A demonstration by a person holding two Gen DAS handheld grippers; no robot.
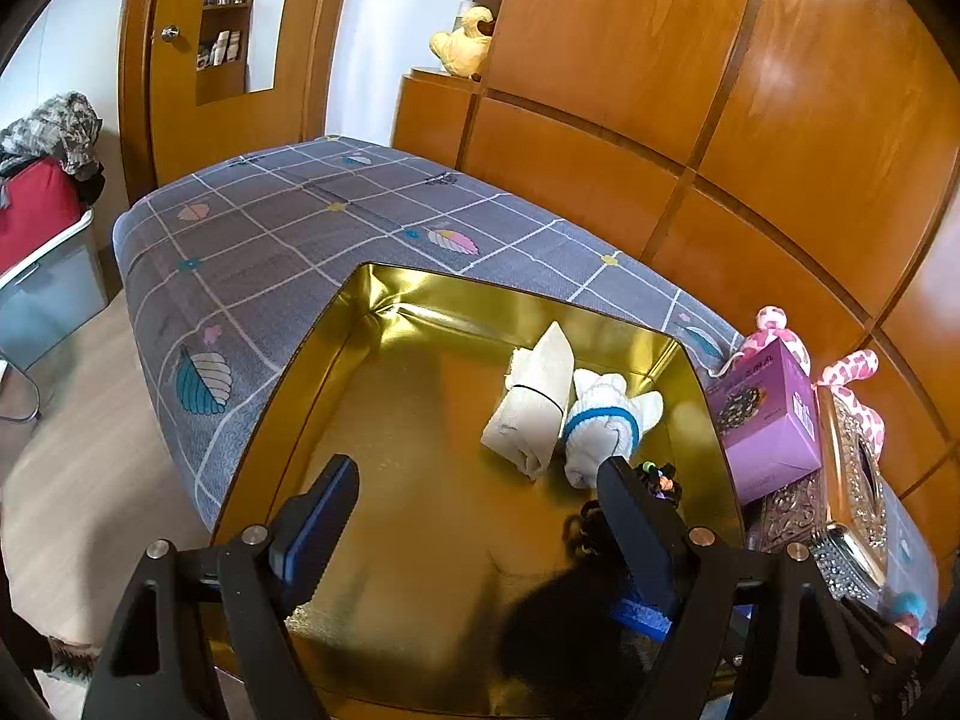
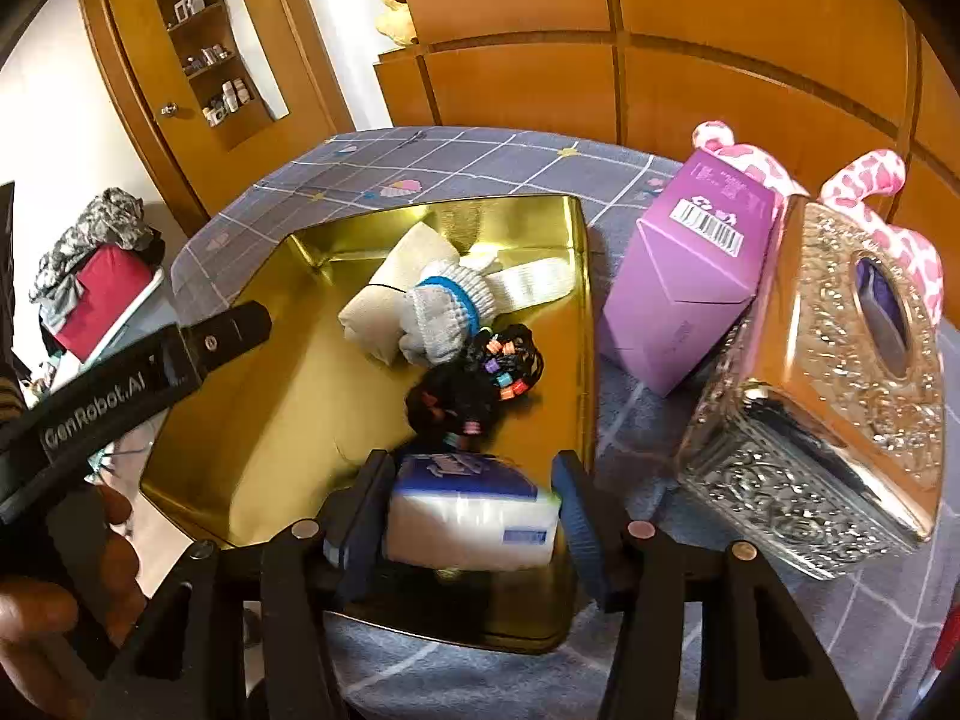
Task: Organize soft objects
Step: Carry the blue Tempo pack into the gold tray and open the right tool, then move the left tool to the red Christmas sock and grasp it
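A gold tin tray [image 1: 384, 420] [image 2: 252, 396] lies on the grey checked bed. In it are a rolled cream cloth [image 1: 534, 402] [image 2: 384, 294], a white glove with a blue cuff [image 1: 606, 426] [image 2: 450, 306] and a black bundle of hair ties with coloured beads [image 2: 480, 378] [image 1: 588, 534]. My left gripper [image 1: 480, 510] is open and empty above the tray's near side. My right gripper [image 2: 474, 510] holds a white and blue tissue pack [image 2: 468, 510] between its fingers, low over the tray's near right corner.
A purple box [image 2: 684, 282] [image 1: 768, 420] and an ornate silver tissue box [image 2: 828, 396] stand right of the tray, with a pink spotted soft toy [image 2: 864, 180] behind them. A wooden headboard [image 1: 720, 120] is behind. A bin with clothes [image 1: 42, 240] is left of the bed.
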